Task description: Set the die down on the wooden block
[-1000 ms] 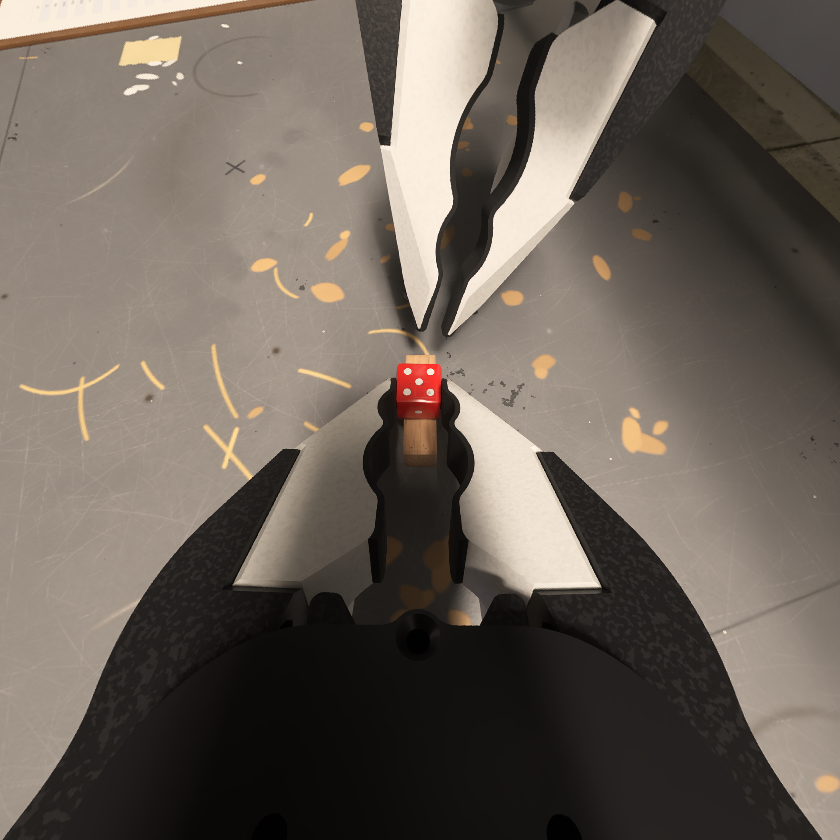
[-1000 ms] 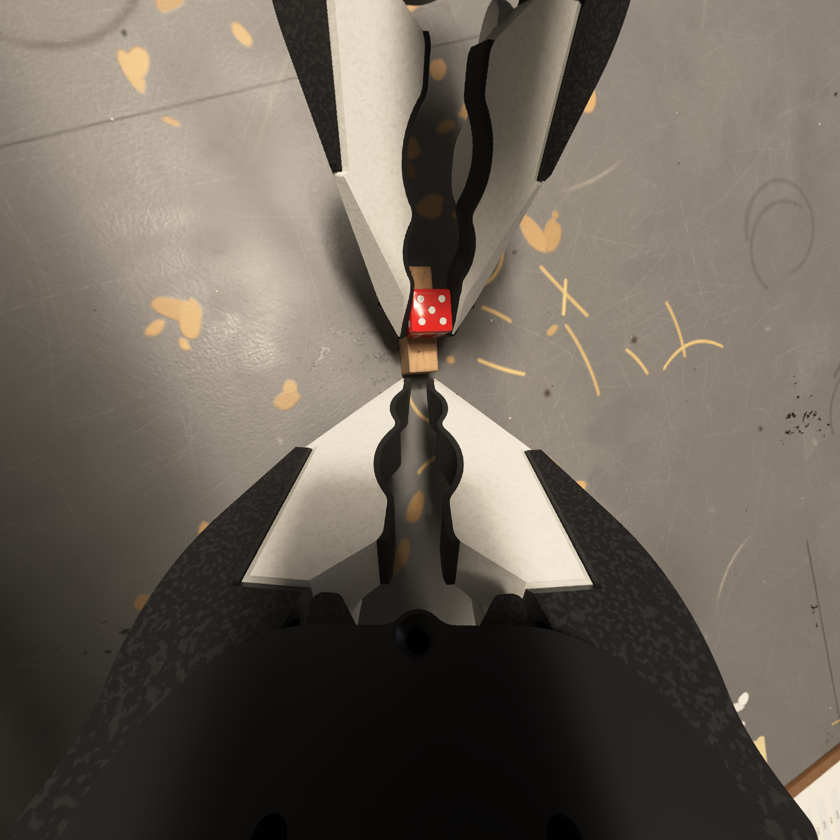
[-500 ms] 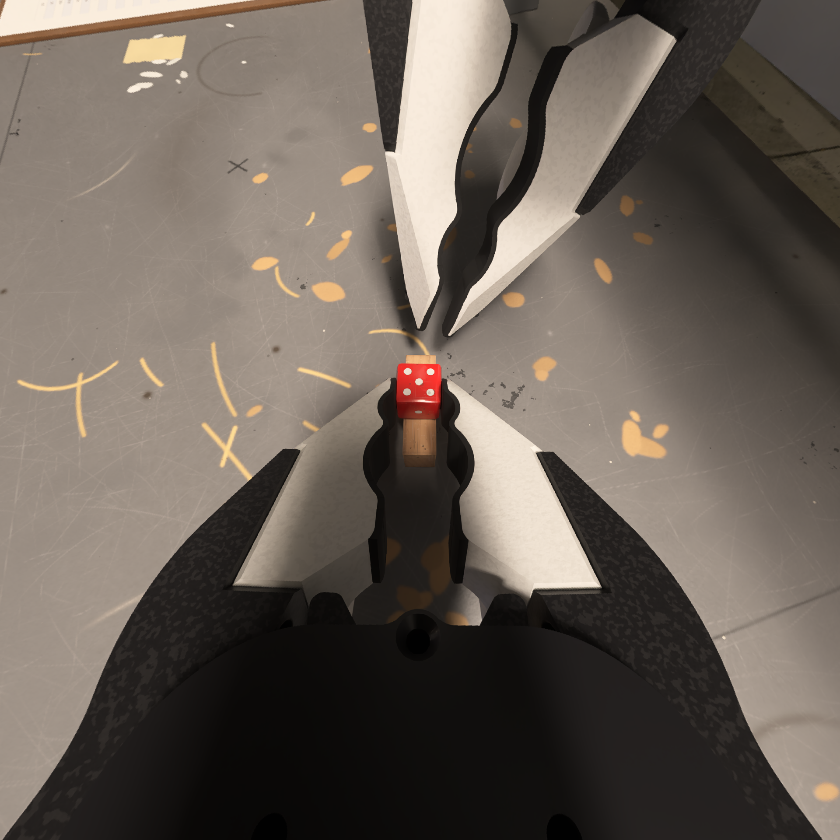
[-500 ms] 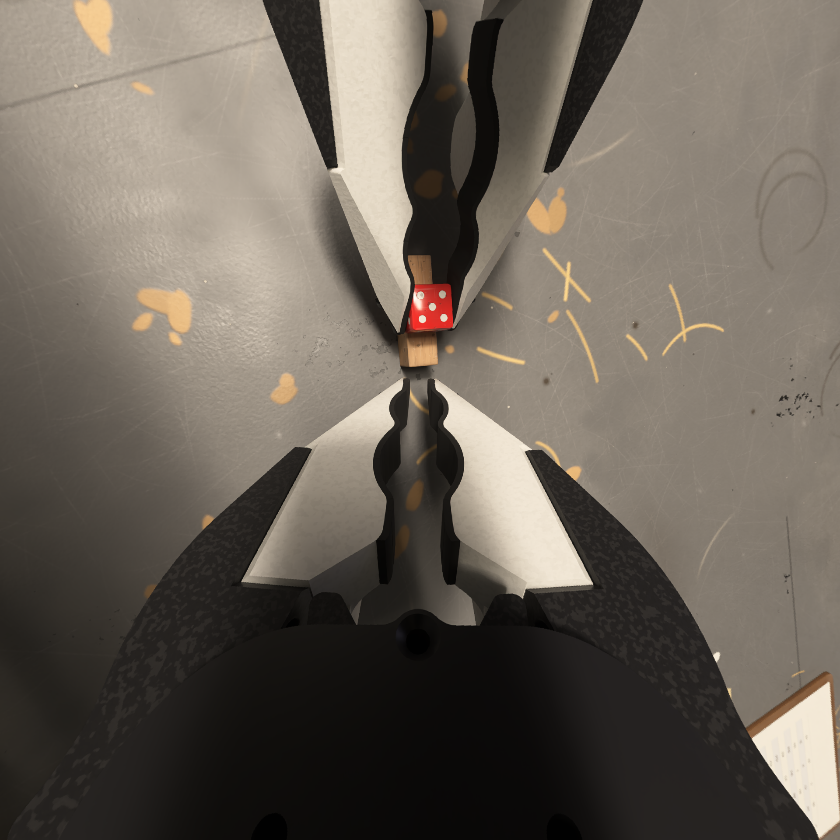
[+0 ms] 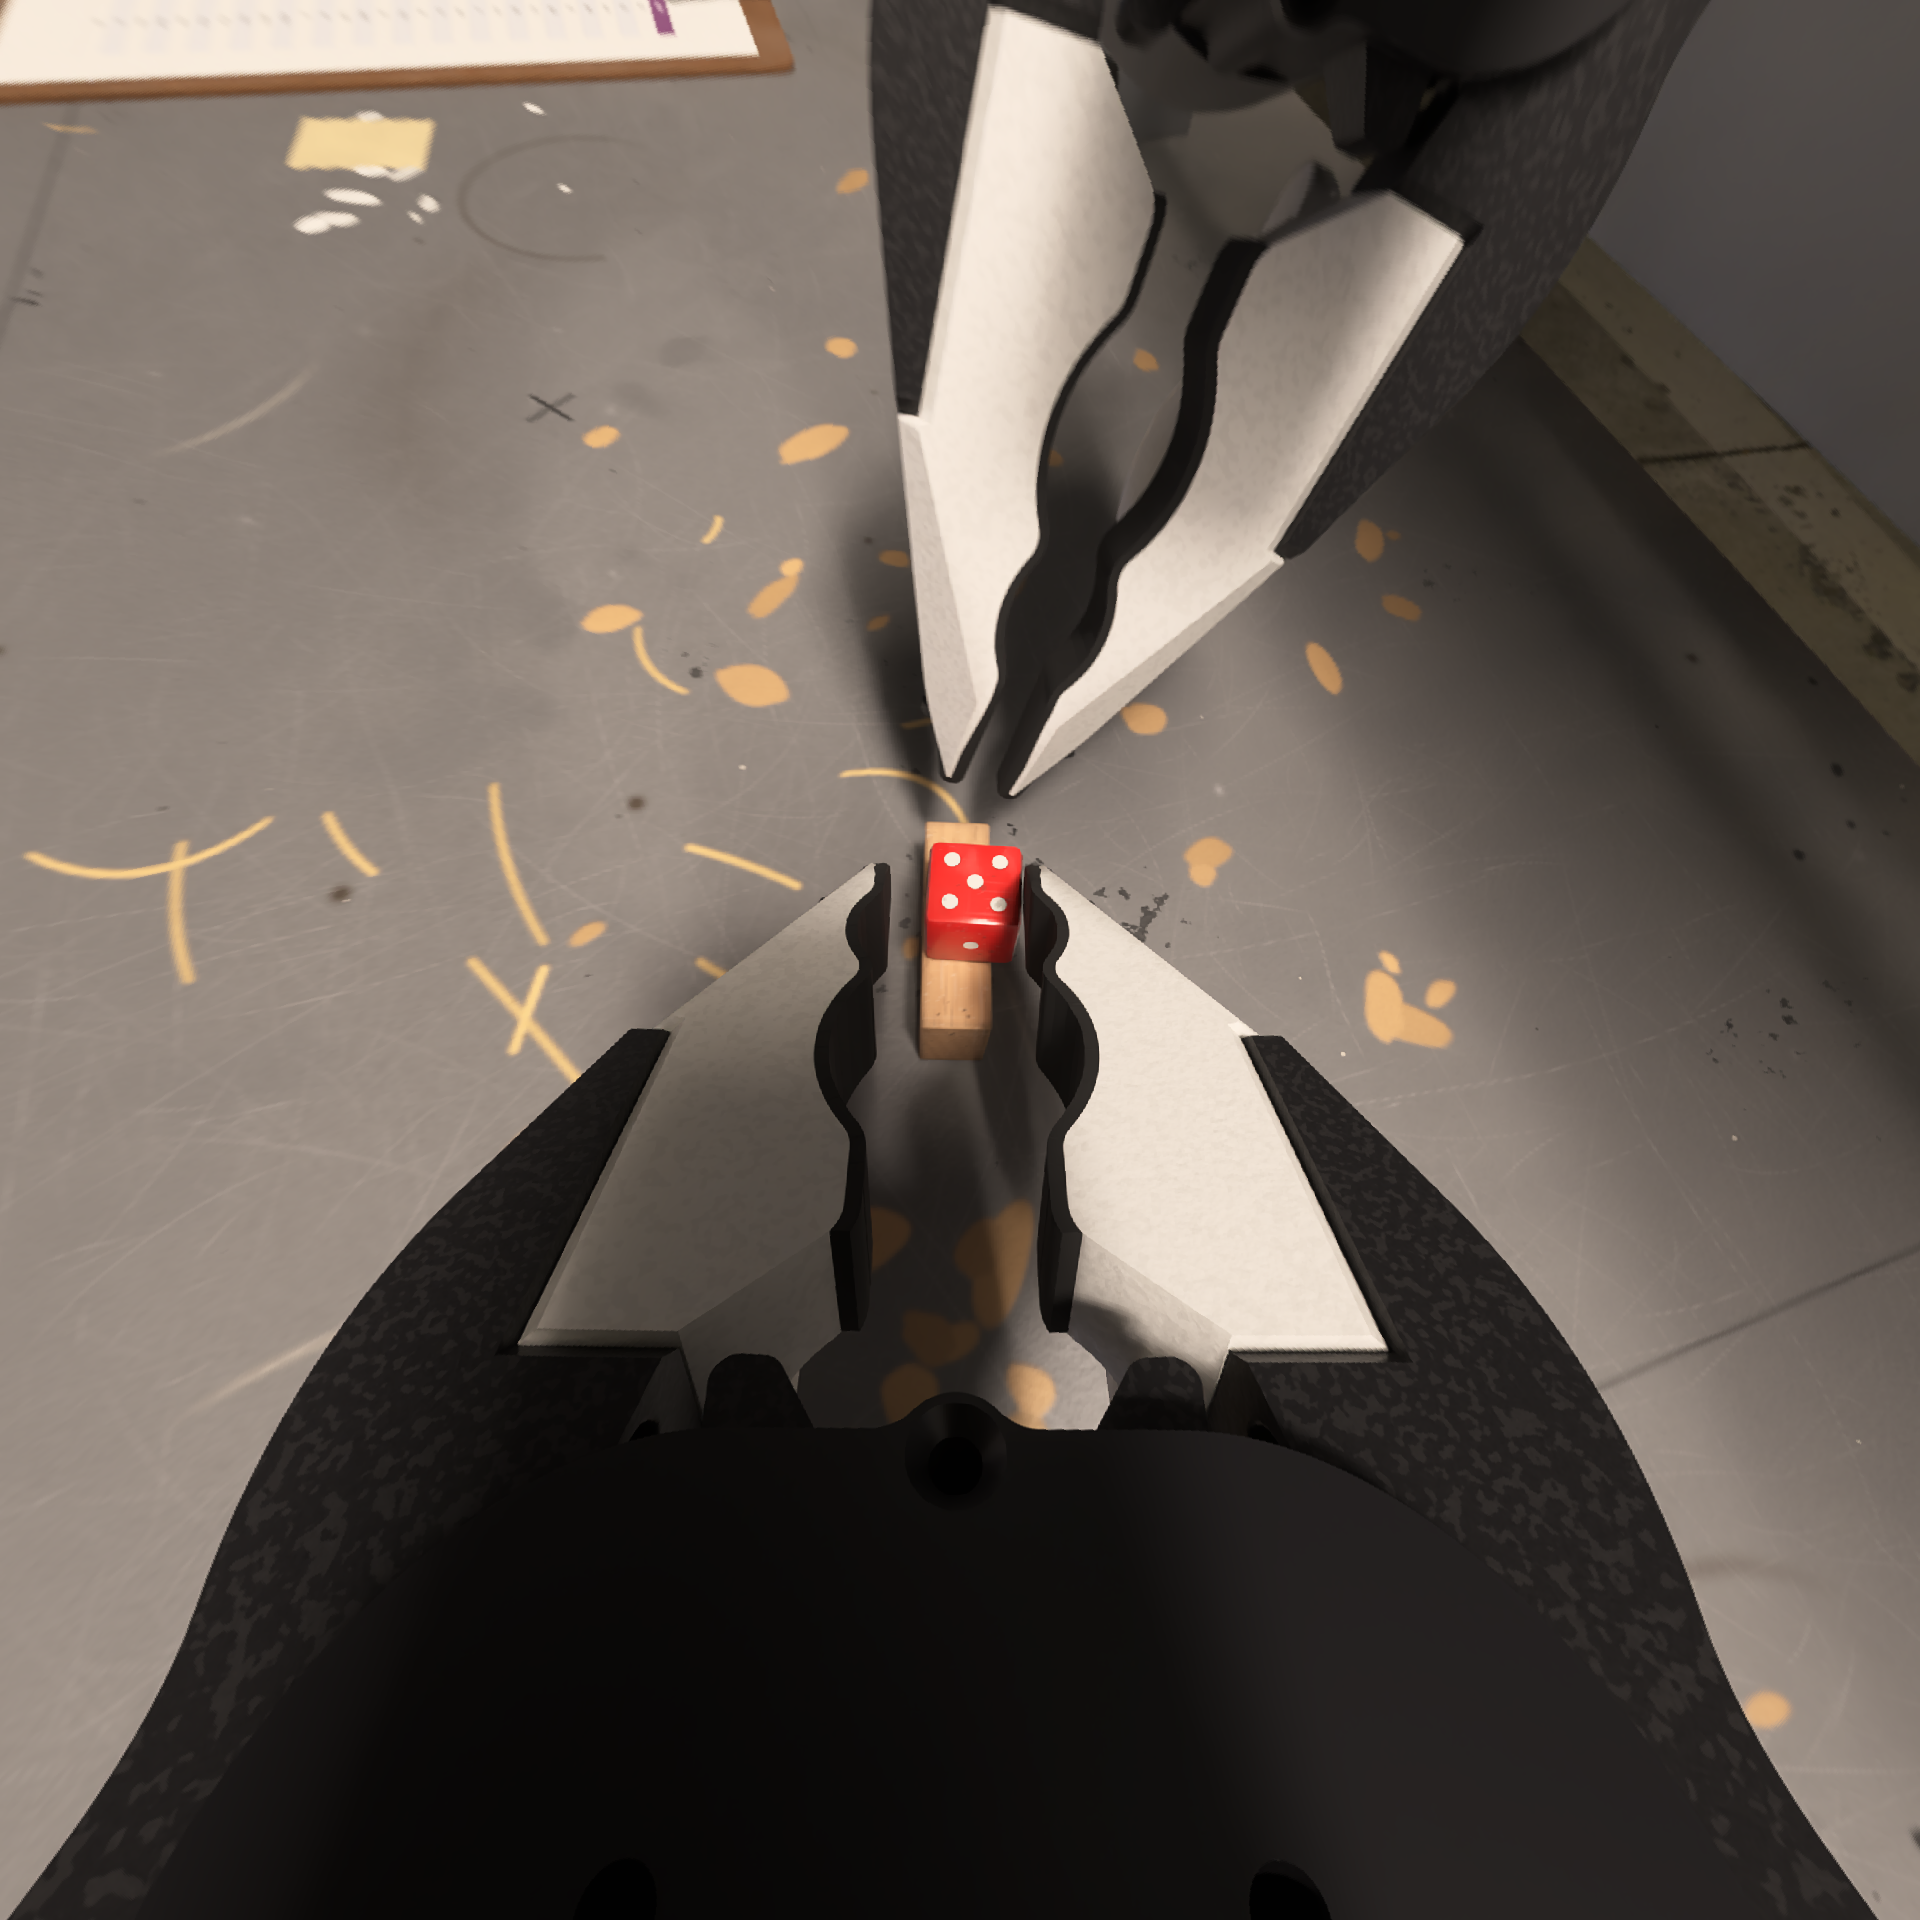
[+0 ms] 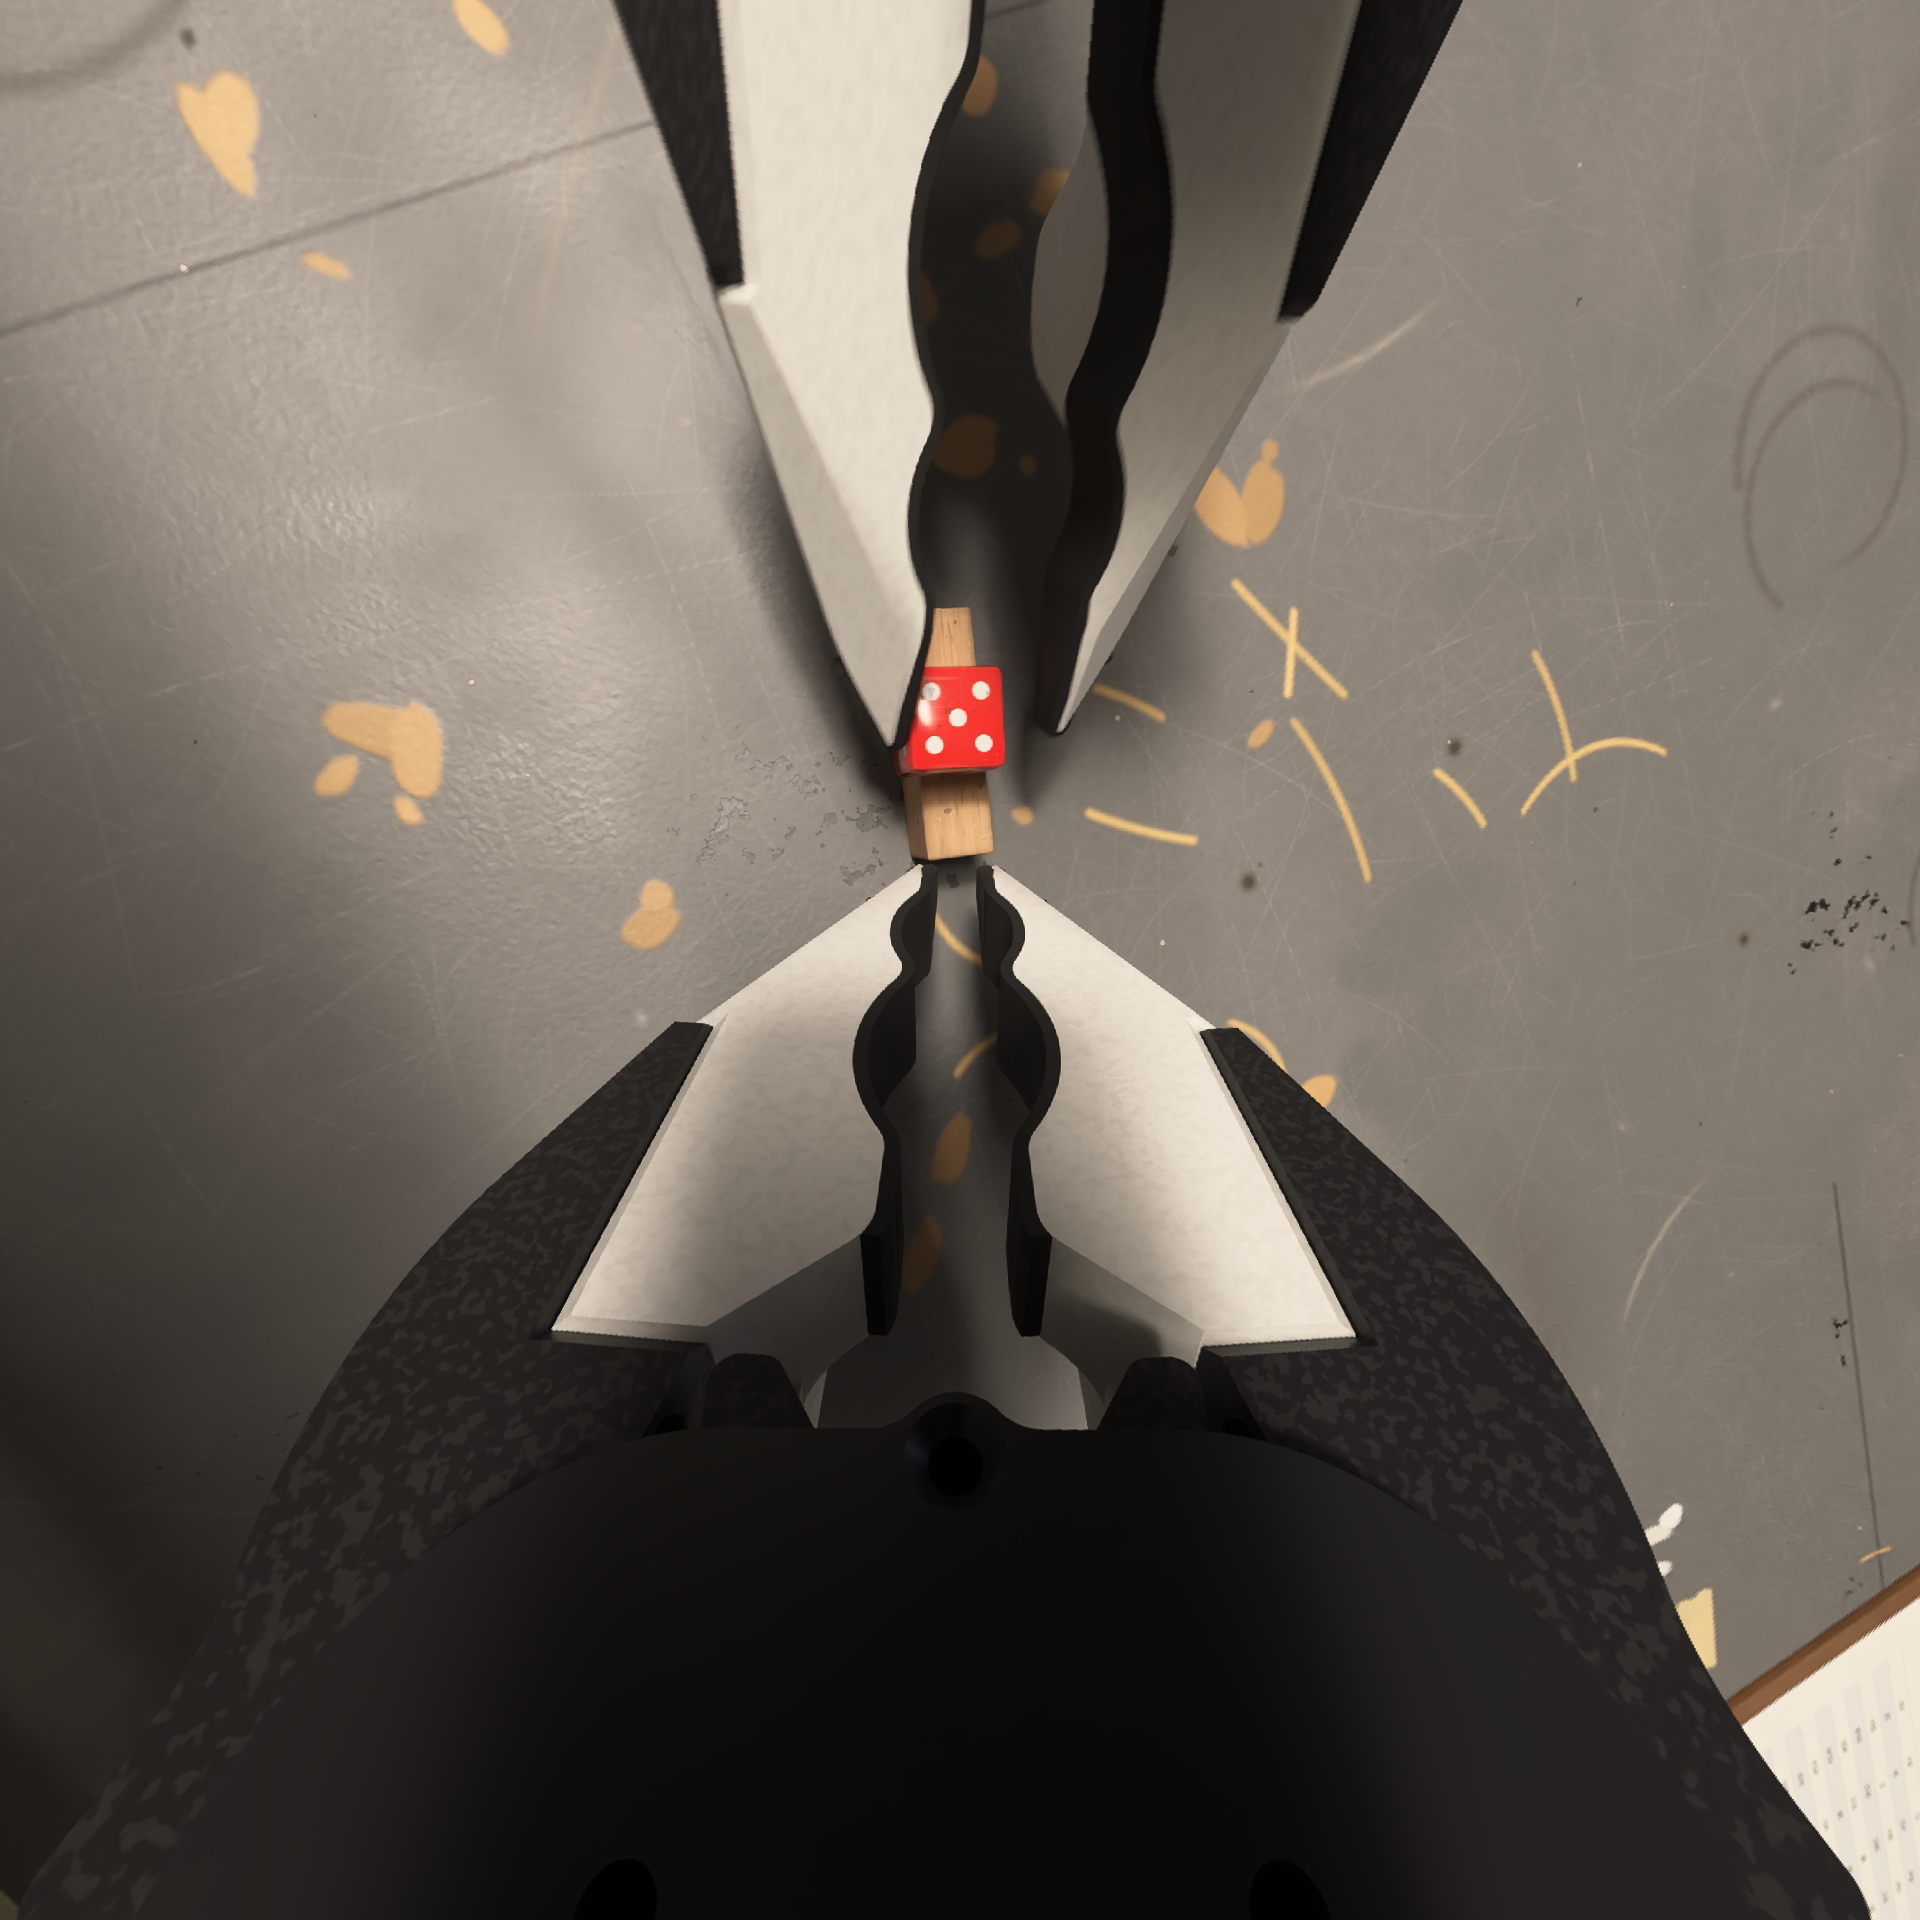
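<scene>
A small red die (image 5: 974, 894) with white pips rests on a short wooden block (image 5: 954, 1013) that lies on the grey table. My left gripper (image 5: 956, 873) is open. Its fingers flank the die, the right one close against it and the left one apart. In the right wrist view the die (image 6: 954, 717) sits on the block (image 6: 948, 821) between the left gripper's tips (image 6: 971, 732). My right gripper (image 6: 955, 873) is shut and empty, its tips just short of the block's near end. It also shows in the left wrist view (image 5: 977, 781), pointing down beyond the block.
The grey table top (image 5: 312, 1039) is scratched and spotted with orange paint. A clipboard with paper (image 5: 364, 42) lies at the far left, also in the right wrist view (image 6: 1839, 1766). A yellow tape piece (image 5: 358, 142) lies near it. The table edge (image 5: 1714, 436) runs at the right.
My left gripper's jaws have opened and let go of the die, which stays on the block. My right gripper has tilted slightly and stays shut.
</scene>
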{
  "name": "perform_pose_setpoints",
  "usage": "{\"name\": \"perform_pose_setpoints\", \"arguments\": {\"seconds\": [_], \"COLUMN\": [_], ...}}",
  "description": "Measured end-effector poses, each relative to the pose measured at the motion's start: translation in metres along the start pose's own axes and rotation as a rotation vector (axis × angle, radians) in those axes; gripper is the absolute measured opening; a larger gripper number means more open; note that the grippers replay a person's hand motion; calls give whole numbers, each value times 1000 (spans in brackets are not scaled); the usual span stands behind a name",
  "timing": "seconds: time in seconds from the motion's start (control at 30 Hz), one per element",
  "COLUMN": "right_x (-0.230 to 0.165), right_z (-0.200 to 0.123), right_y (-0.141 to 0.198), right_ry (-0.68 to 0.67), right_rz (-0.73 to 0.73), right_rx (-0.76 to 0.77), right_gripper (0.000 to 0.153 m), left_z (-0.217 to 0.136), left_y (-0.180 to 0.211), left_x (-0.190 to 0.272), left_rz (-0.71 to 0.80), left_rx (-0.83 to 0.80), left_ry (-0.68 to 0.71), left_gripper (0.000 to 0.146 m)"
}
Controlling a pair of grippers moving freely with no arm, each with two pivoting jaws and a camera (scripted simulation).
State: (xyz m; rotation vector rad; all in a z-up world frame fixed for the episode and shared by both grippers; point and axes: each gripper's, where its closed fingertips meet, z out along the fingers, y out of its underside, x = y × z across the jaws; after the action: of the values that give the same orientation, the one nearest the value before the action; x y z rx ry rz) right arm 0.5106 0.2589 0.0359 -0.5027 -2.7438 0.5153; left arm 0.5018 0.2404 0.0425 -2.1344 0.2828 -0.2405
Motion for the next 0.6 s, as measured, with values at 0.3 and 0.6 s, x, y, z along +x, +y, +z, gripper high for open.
{"name": "perform_pose_setpoints", "arguments": {"seconds": [0.3, 0.6], "right_x": [2, 8], "right_z": [-3, -2], "right_y": [-3, -7], "right_ry": [-1, -58], "right_rz": [6, 37], "right_rx": [18, 32], "right_gripper": [13, 24], "left_z": [-16, -24], "left_y": [4, 1], "left_x": [-15, -28], "left_rz": [9, -10], "left_rx": [-10, 19], "left_ry": [-84, -153], "left_gripper": [22, 20]}}
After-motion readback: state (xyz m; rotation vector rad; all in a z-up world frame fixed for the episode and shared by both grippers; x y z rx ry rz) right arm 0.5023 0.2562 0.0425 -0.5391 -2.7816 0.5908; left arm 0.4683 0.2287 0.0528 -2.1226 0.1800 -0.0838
